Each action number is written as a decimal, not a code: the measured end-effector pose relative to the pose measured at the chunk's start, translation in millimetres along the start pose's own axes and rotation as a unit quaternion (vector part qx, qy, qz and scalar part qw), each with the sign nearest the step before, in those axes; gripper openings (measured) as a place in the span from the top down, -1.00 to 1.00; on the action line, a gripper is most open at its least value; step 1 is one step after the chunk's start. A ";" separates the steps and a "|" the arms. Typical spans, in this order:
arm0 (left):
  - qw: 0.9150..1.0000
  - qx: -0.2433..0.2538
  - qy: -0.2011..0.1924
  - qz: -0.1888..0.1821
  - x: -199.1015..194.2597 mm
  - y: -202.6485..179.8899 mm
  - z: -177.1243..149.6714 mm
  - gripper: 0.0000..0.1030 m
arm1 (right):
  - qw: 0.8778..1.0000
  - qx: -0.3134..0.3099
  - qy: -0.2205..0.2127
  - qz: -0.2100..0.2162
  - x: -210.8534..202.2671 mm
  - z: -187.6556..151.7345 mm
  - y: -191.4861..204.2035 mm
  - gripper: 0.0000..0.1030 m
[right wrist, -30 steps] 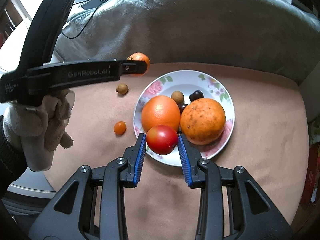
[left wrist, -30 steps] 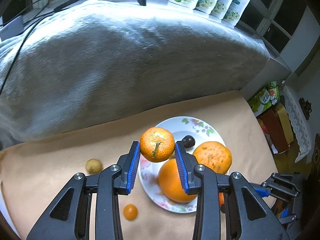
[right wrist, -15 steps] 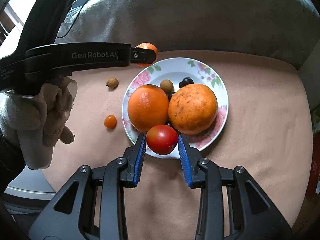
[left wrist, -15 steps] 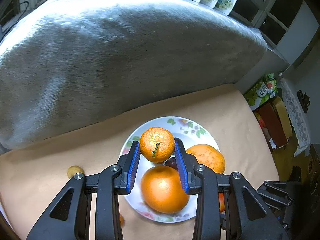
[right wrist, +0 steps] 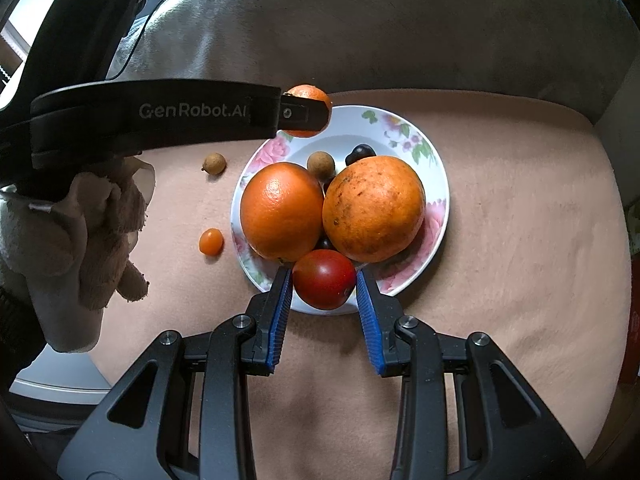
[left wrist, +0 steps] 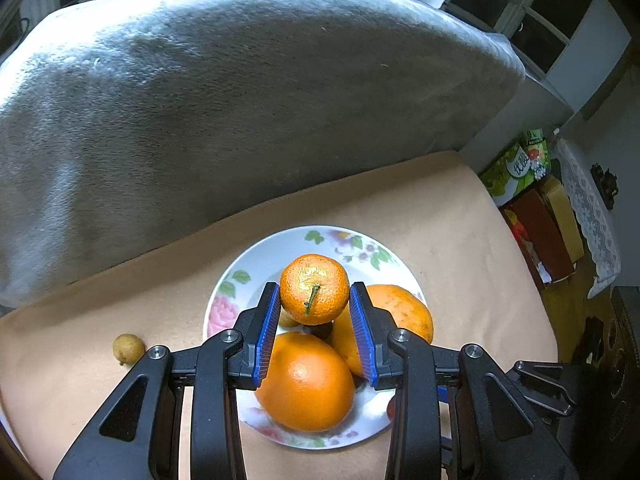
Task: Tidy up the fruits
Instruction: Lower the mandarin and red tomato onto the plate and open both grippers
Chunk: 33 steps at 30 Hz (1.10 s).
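Left gripper point(left wrist: 314, 300) pinching mandarin point(left wrist: 314, 294), stem toward camera, over plate point(left wrist: 280, 248) far rim. Right gripper point(right wrist: 324, 292) pinching tomato point(right wrist: 324, 278) at plate's near rim.

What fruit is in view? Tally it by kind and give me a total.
Large oranges: 2
Mandarin: 1
Red tomato: 1
Small brown round fruits: 2
Small orange fruit: 1
Small dark fruits: at least 2, partly hidden behind the oranges
Total: at least 9
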<state>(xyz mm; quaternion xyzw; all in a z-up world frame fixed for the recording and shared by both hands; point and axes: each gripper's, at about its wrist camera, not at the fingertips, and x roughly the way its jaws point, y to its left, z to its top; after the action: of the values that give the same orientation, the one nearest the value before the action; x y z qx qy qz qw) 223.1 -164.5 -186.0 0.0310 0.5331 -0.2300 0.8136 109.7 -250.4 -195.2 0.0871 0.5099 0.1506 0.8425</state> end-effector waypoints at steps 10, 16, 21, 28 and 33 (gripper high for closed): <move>1.000 0.003 0.001 0.001 -0.6 -0.9 -0.2 0.34 | 1.000 -0.006 0.001 0.000 -0.4 -1.0 2.9 0.32; 1.000 0.005 0.002 0.001 -0.9 -0.6 -0.7 0.34 | 1.000 -0.009 0.002 -0.002 2.6 -0.9 4.3 0.32; 1.000 0.006 0.002 0.002 -0.5 -0.8 0.1 0.33 | 1.000 -0.011 0.003 -0.005 6.3 -0.9 4.6 0.32; 1.000 0.006 0.004 0.002 0.5 -0.3 0.6 0.32 | 1.000 -0.013 0.000 -0.009 4.5 1.7 2.9 0.32; 1.000 0.007 -0.001 0.002 -1.6 0.5 3.0 0.18 | 1.000 -0.014 -0.001 -0.011 5.2 5.0 4.1 0.32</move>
<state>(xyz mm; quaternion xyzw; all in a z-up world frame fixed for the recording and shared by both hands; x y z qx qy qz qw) 225.3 -164.4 -183.5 0.0373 0.5308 -0.2319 0.8143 115.7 -244.8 -196.0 0.0696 0.5080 0.1487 0.8456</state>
